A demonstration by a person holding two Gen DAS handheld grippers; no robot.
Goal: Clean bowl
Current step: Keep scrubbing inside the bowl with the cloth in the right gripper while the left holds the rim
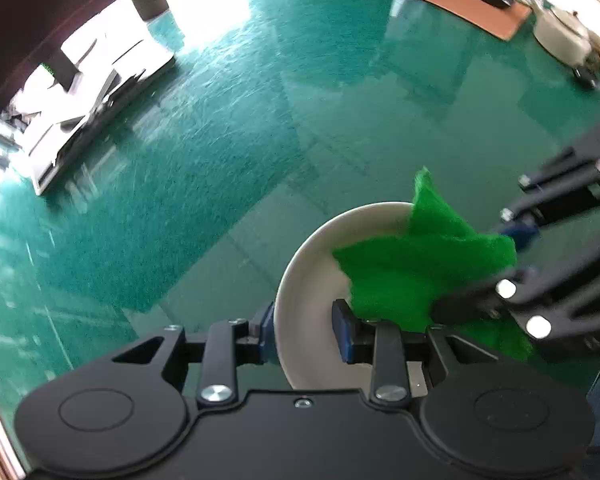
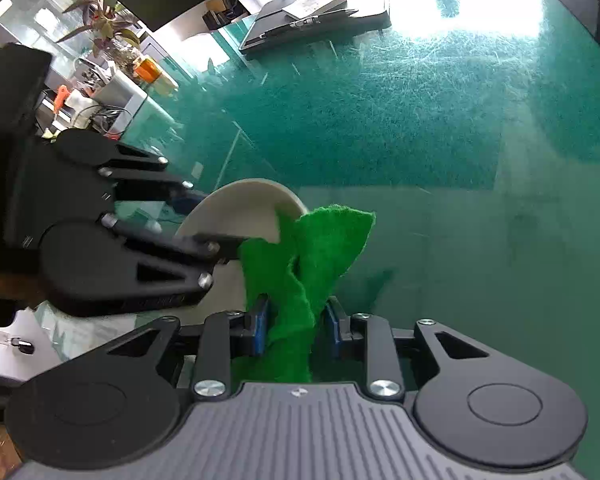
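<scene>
A white bowl (image 1: pixel 308 272) (image 2: pixel 236 208) is held tilted above the green tabletop. My left gripper (image 1: pixel 305 334) (image 2: pixel 208 224) is shut on its rim, with one blue pad outside the wall and the other inside. A bright green cloth (image 1: pixel 420 264) (image 2: pixel 332 240) hangs bunched between the blue pads of my right gripper (image 2: pixel 296 324) (image 1: pixel 480 272), which is shut on it. The cloth's free end lies against the inside of the bowl near its rim. The cloth hides part of the bowl's inside.
The glossy green table surface (image 1: pixel 260 140) spreads around the bowl. A white teapot-like vessel (image 1: pixel 560 36) and a brown mat (image 1: pixel 460 0) with a black mouse lie at the far right. A white and grey device (image 1: pixel 92 92) (image 2: pixel 312 16) sits toward the table's far side. A potted plant (image 2: pixel 104 20) stands beyond the table.
</scene>
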